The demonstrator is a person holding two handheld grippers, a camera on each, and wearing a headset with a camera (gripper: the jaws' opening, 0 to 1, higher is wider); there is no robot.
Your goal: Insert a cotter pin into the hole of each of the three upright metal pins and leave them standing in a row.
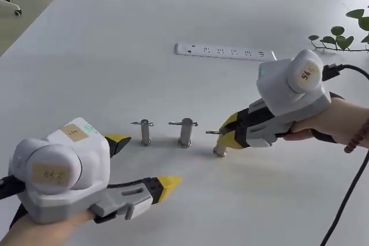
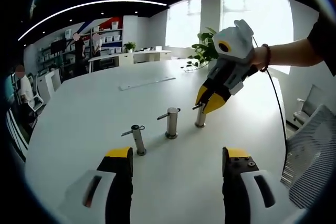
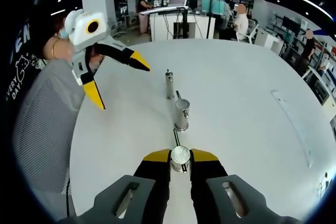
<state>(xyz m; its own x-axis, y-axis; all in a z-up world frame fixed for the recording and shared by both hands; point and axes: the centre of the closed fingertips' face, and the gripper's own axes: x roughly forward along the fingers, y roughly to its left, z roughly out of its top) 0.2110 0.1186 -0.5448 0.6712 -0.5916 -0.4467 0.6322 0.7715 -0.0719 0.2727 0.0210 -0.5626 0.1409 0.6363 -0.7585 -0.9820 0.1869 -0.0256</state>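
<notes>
The last of the three insertions looked to be in hand. The right gripper had its yellow-tipped jaws closed to a narrow gap on the head of the rightmost upright silver cylindrical metal pin. A thin wire cotter pin stuck out to that pin's left, apparently through its hole, though how deep it sat could not be told. The middle metal pin and the left metal pin stood in line, each with a cotter across its top. The left gripper hung wide open and empty, near and left of the row.

The next move probably called for seating the cotter, then easing the jaws off without tipping the pin. A white power strip and a green leafy plant lay far off, and nothing blocked the way.
</notes>
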